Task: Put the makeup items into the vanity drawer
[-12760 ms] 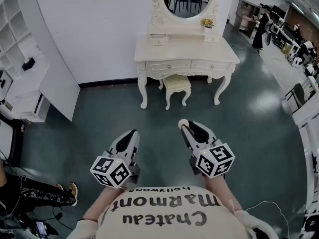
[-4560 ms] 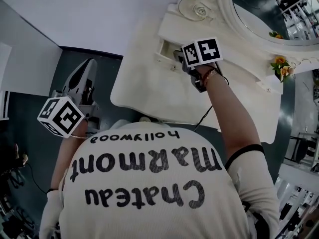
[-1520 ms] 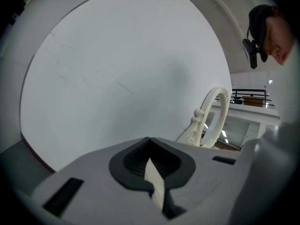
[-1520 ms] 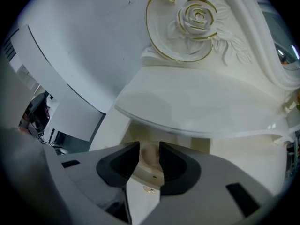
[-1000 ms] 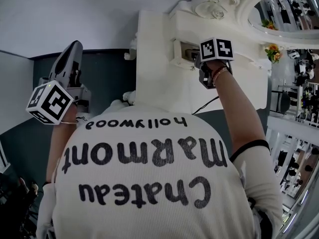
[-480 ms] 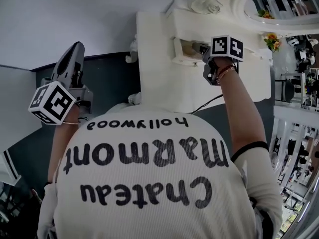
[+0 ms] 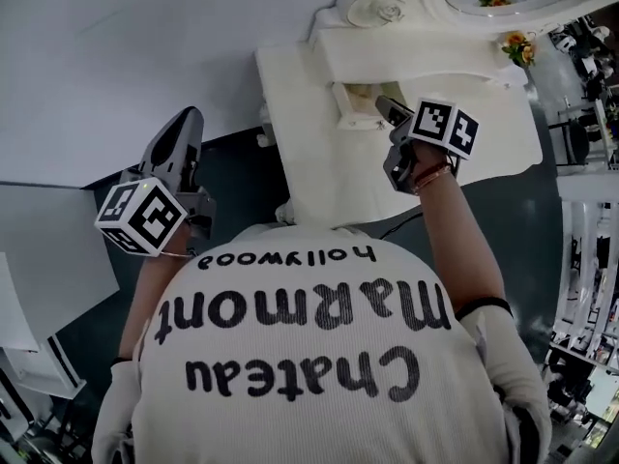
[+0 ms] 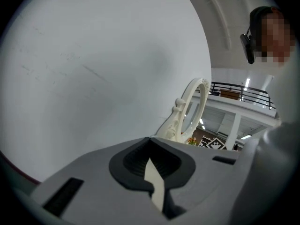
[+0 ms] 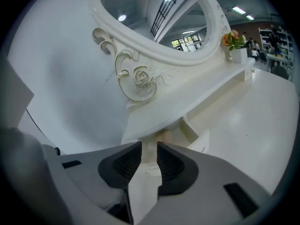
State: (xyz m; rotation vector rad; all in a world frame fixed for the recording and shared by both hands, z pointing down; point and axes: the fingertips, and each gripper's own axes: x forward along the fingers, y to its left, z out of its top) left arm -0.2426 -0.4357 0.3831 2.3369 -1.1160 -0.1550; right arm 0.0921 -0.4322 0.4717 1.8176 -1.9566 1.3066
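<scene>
A small drawer [image 7: 350,116] stands pulled out of the cream vanity's upper shelf. Its inside looks tan, and I cannot make out what lies in it. My right gripper [image 7: 386,104] hovers just in front of the drawer's opening [image 9: 165,134]. Its jaws are closing, a narrow gap still shows between the pads [image 9: 126,165], and nothing is between them. My left gripper [image 7: 187,124] is raised off the vanity's left side over the dark floor. It points at the white wall, and its jaws [image 8: 150,143] are together and empty.
The vanity's tabletop [image 7: 319,172] spreads below the shelf. An oval mirror [image 9: 154,13] in a carved frame rises behind it, and a small flower vase [image 9: 234,43] stands on the shelf's right end. A white wall [image 7: 145,46] lies to the left.
My right gripper has drawn back a little from the drawer and its jaws have narrowed. The left gripper stays raised beside the vanity. The head view has swung round.
</scene>
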